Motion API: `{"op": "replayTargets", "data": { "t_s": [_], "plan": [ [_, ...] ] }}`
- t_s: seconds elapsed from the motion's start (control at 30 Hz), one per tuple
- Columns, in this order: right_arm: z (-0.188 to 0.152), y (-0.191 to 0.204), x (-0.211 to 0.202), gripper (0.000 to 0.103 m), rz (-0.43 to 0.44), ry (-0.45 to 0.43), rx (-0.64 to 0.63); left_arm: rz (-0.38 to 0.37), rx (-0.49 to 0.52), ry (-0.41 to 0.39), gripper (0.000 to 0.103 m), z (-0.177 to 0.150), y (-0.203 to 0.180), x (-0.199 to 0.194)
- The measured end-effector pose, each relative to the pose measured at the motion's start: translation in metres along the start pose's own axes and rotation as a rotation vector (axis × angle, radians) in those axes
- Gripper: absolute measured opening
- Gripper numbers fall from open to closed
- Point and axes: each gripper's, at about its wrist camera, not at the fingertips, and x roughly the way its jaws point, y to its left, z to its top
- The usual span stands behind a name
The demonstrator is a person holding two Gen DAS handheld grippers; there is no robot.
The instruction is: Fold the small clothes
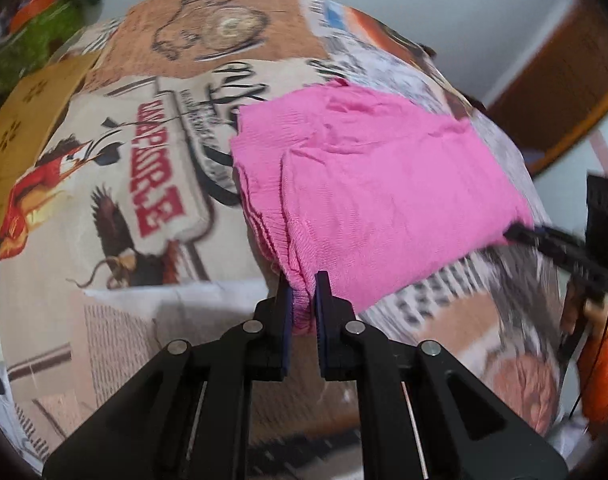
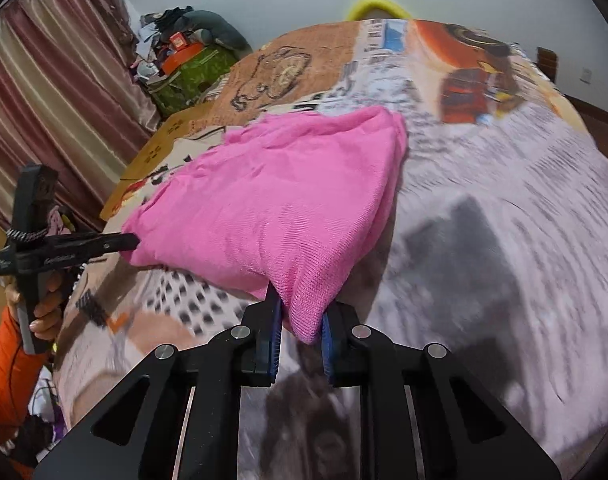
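A small pink knit garment (image 1: pixel 375 176) lies folded over on a printed bedspread (image 1: pixel 116 184). My left gripper (image 1: pixel 304 300) is shut on its near left corner, the pink cloth pinched between the blue pads. In the right wrist view the same pink garment (image 2: pixel 272 200) spreads away from me, and my right gripper (image 2: pixel 302 320) is shut on its near right corner. The left gripper (image 2: pixel 120 242) shows there at the far left edge of the cloth, held by a hand in an orange sleeve (image 2: pixel 8 360). The right gripper (image 1: pixel 519 232) appears in the left wrist view at the garment's right edge.
A cardboard box (image 2: pixel 164 140) lies by the bed's left side, with a green box and piled clutter (image 2: pixel 188 68) behind it. Striped curtains (image 2: pixel 52 92) hang at the left. A yellow object (image 2: pixel 377 6) peeks over the bed's far edge. A wooden door (image 1: pixel 563 92) stands right.
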Motion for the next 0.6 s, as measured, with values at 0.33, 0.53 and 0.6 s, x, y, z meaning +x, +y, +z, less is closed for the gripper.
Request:
{"op": "replayTargets", "data": {
  "t_s": [0.33, 0.53, 0.6],
  "plan": [
    [-0.024, -0.018, -0.033, 0.028, -0.09, 0.018, 0.017, 0.152, 0.064, -0.028, 0.013, -0.007, -0.023, -0.02],
    [-0.014, -0.021, -0.057, 0.04, -0.121, -0.073, -0.004, 0.159, 0.058, -0.069, 0.028, 0.021, -0.028, -0.025],
    [-0.008, -0.022, -0.059, 0.04, -0.122, -0.092, -0.011, 0.156, 0.07, -0.072, 0.028, 0.034, -0.034, -0.02]
  ]
}}
